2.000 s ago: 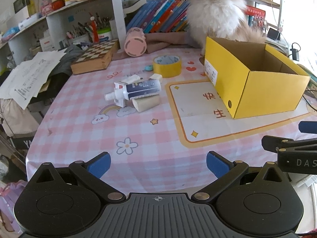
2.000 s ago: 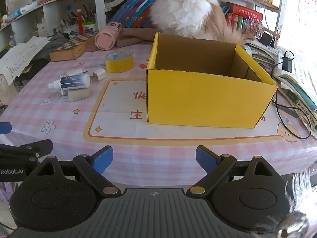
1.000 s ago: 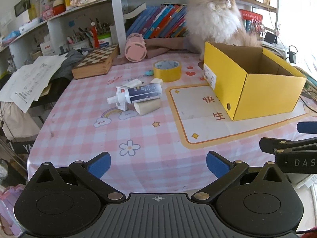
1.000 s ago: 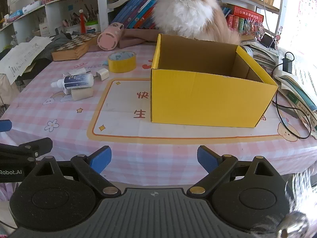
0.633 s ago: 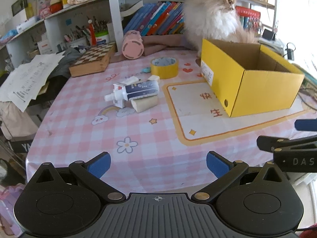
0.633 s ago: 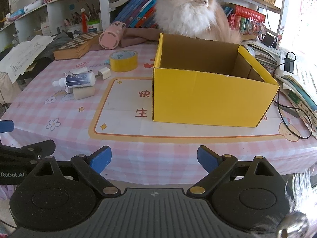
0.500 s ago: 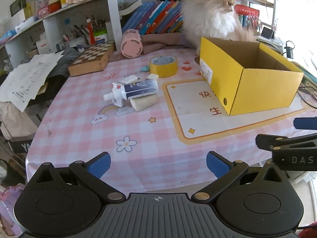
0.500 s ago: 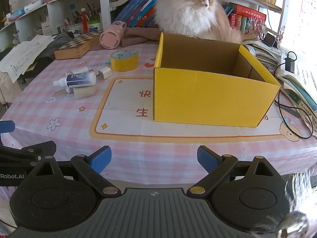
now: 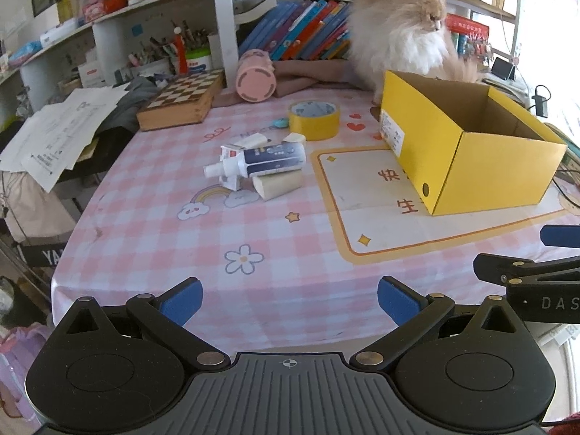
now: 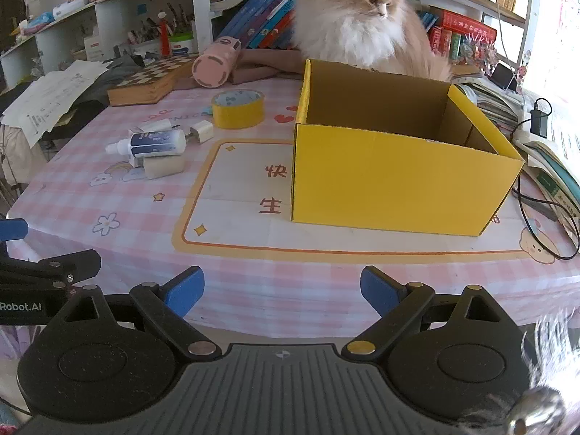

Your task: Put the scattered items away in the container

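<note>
Left hand-held gripper (image 9: 288, 299): jaws spread wide, nothing between the blue pads; it hangs at the near edge of the tabletop (image 9: 253, 239), well short of the clutter.
Right hand-held gripper (image 10: 282, 288): likewise wide apart and empty, facing the yellow box (image 10: 398, 177) at the near edge.
Landmark: the yellow box, open-topped; what shows of its inside looks empty.
Scattered items: all left of the box: the white spray bottle (image 9: 259, 161) lies on its side atop a small carton, touching a cardboard tube (image 9: 278, 184) on its near side; the yellow tape roll (image 9: 314, 119) sits behind, closer to the box.
Step in hand: probably the first reach, left gripper toward the bottle.
Doing it well: come down across the bottle's body, not along it, so it cannot roll; lift clear before swinging boxward.
Risk: the cat (image 10: 355, 21) behind the box's far wall may move.
</note>
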The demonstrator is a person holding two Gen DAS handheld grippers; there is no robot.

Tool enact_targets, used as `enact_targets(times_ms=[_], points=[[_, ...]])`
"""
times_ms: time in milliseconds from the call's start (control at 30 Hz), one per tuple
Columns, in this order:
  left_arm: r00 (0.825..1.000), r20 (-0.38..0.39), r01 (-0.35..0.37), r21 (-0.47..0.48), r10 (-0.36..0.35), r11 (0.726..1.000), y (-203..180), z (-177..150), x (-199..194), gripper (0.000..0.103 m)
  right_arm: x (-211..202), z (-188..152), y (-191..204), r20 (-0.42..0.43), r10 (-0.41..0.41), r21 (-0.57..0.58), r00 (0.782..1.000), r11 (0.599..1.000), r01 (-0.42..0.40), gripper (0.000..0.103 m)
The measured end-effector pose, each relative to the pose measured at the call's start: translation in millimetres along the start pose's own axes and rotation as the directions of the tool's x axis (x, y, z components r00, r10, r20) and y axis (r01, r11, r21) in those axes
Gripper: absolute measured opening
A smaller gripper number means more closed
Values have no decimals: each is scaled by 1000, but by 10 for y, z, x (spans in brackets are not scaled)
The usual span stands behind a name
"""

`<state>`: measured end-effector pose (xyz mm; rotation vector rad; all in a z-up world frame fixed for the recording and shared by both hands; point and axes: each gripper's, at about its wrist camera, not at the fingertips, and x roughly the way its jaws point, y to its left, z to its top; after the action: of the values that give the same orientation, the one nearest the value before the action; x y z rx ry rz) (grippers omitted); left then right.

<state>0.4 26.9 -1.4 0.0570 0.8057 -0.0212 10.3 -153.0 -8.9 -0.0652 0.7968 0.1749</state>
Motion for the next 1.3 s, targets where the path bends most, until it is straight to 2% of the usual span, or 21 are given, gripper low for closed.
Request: enact_targets(times_ms=[467,1300], points=[[1000,-26,1,-1,-1,1000,21,-12,23,103,9,12,31,-4,5,-5,1000,1000,-5,94],[1000,18,-21,-43,22,999,309,24,-10,103,81,181,338,6,80,-64,997,995,-79,90]])
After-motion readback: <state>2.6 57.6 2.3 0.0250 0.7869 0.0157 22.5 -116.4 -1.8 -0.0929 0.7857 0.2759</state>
